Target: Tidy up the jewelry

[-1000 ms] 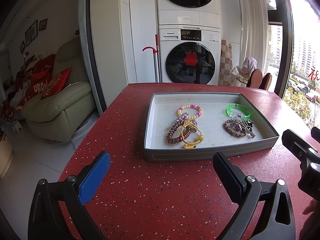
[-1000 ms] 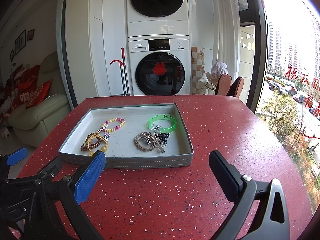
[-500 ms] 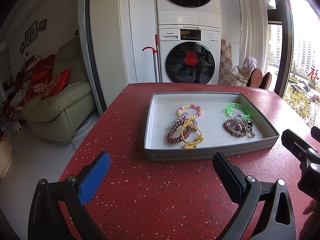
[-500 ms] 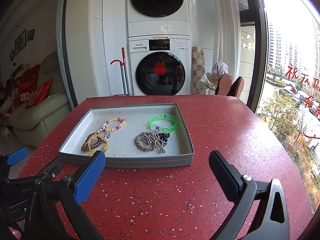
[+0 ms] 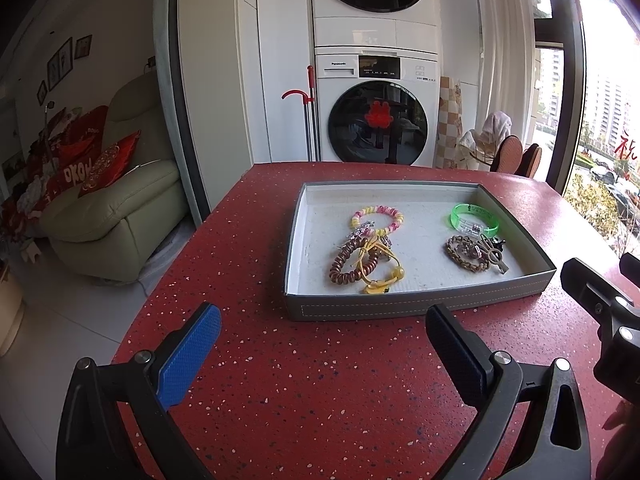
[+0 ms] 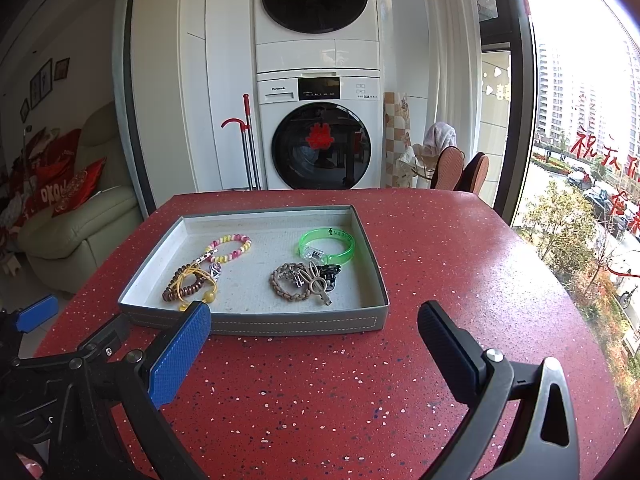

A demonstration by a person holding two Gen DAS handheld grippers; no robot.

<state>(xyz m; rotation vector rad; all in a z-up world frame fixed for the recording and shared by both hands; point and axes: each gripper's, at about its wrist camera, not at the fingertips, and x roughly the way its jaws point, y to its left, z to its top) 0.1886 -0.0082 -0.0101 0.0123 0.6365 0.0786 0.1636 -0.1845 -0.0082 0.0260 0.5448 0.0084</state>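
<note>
Grey tray (image 6: 296, 323), frame centre, is holding bracelets; left gripper (image 5: 320, 350) and right gripper (image 6: 314, 346) are gaping wide, lower frame, empty.

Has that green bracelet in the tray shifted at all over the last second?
No. The green bracelet sits in the same far right corner of the grey tray, just behind the braided bracelet.

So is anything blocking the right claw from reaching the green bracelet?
Only the tray's near wall stands between the open right claw and the green bracelet. The claw must go over it. The braided bracelet and clips lie just in front.
</note>
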